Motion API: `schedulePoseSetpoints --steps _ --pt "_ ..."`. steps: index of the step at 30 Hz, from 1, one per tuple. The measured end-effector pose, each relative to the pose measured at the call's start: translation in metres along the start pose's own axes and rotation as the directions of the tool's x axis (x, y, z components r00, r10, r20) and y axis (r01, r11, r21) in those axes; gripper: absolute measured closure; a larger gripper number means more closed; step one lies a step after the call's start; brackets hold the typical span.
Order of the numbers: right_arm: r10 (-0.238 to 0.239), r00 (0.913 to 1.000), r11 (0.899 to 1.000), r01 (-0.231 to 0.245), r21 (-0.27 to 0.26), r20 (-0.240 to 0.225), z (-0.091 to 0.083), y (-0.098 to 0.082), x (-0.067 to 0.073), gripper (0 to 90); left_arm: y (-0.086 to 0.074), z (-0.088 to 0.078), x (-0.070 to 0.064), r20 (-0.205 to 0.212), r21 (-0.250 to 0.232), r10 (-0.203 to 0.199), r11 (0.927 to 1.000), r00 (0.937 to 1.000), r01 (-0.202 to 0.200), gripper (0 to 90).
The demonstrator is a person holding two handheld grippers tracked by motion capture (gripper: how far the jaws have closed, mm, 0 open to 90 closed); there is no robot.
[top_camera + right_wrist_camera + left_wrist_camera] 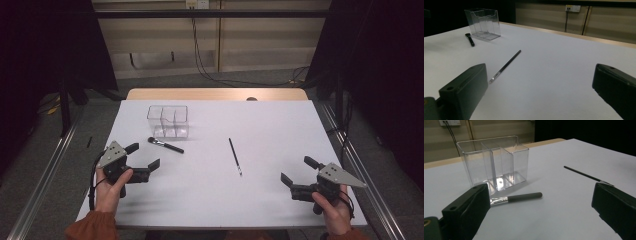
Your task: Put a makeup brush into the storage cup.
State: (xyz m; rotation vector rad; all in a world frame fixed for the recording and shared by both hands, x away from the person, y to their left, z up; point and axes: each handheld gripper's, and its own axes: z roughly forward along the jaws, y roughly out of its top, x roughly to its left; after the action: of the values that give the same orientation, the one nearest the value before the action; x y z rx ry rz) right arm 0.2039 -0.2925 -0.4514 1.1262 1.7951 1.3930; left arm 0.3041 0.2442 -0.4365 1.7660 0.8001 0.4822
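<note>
Left gripper (pixel 141 156) gapes beside the short brush (pixel 165 145) (near the clear organizer (pixel 168 121)); right gripper (pixel 295 170) gapes, near the thin brush (pixel 235 156).

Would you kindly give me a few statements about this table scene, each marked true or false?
1. The clear plastic three-compartment organizer holds a brush. False: its compartments are empty.
2. The short black makeup brush with a silver ferrule lies on the table beside the organizer. True.
3. The left tongs grip the short brush. False: they are open and hold nothing.
4. The thin black liner brush lies flat near the table's middle. True.
5. The right tongs are open. True.
</note>
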Motion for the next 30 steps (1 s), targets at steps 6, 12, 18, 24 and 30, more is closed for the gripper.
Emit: schedulePoseSetpoints --steps 6,12,18,24,30 --pt "0.004 1.0000 1.000 -0.004 0.001 0.000 0.002 0.000 0.000 0.0 0.013 0.011 0.005 -0.021 -0.033 0.020 0.9993 0.9996 -0.021 1.7" --pt "-0.001 1.0000 1.000 0.002 0.002 -0.004 0.002 0.000 0.000 0.0 0.024 0.021 0.006 -0.012 -0.041 0.037 0.9984 0.9992 -0.038 1.6" --pt "0.001 1.0000 1.000 -0.001 0.002 -0.004 0.001 0.000 0.000 0.0 0.029 0.026 0.007 -0.006 -0.045 0.039 0.9982 0.9992 -0.039 2.5" --pt "-0.003 1.0000 1.000 0.003 0.001 -0.005 0.002 0.000 0.000 0.0 0.030 0.034 0.013 -0.010 -0.034 0.034 0.9988 0.9994 -0.035 2.2" --pt "-0.002 1.0000 1.000 0.003 0.003 -0.005 0.002 0.000 0.000 0.0 0.034 0.043 0.020 -0.033 -0.077 0.010 0.9970 0.9994 -0.012 2.0"
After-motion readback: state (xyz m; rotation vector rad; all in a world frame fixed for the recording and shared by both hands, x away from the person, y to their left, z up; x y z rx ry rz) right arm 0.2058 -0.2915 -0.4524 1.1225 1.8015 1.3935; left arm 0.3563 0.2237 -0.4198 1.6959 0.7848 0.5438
